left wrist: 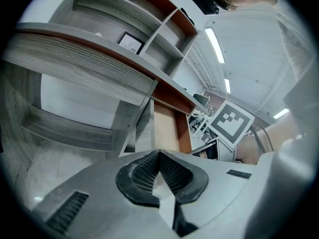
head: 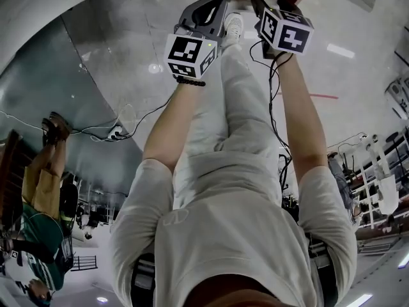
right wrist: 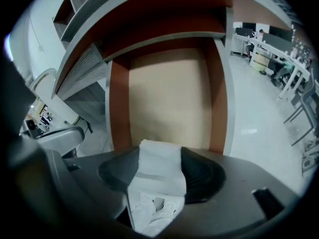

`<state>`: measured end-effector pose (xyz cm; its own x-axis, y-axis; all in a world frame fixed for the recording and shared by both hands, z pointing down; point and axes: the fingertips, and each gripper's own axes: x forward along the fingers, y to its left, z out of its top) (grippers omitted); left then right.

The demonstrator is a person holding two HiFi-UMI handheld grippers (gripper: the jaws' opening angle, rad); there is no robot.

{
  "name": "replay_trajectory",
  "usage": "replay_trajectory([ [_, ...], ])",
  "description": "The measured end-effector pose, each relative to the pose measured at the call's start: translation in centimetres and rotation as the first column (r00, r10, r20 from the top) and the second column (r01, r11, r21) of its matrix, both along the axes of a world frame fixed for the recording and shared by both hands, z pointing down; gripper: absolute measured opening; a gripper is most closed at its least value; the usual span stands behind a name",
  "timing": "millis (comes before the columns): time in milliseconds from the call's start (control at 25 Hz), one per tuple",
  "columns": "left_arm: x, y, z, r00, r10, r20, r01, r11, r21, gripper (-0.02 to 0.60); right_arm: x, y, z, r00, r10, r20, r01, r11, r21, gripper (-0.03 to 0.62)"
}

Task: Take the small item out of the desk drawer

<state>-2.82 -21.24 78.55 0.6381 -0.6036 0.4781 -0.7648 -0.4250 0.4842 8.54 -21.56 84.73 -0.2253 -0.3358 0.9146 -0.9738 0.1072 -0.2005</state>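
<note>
The grey wood counter (left wrist: pixel 75 59) carries shelves, where a small card (left wrist: pixel 130 44) reads "NATURE". Over its open drawer (right wrist: pixel 169 98), the right gripper (right wrist: pixel 159 156) has its wide-set jaws clamped on a small white item (right wrist: pixel 159 171). The left gripper (left wrist: pixel 158 156) is closed and empty.

The head view looks steeply down past the person's body to the floor (head: pixel 115 50). The left gripper view faces the desk (left wrist: pixel 84 66) closely from the left. The right gripper view looks down into the open drawer (right wrist: pixel 169 103) from near. Both gripper views share that drawer (left wrist: pixel 164 128).
</note>
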Motion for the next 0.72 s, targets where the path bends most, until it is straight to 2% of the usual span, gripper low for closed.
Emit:
replay_trajectory([
  [240,-1.2,-0.1,-1.4,1.000,0.012,0.013,-0.012,1.000,0.024,-0.002,-0.9,0.1,-2.0,0.999,0.017,0.031,-0.018,0.999,0.037,0.261],
  [720,-0.7,0.0,-5.2,0.999,0.022,0.050,-0.024,0.998,0.055,-0.002,0.1,0.7,-6.8,0.997,0.045,0.059,-0.050,0.995,0.091,0.261],
])
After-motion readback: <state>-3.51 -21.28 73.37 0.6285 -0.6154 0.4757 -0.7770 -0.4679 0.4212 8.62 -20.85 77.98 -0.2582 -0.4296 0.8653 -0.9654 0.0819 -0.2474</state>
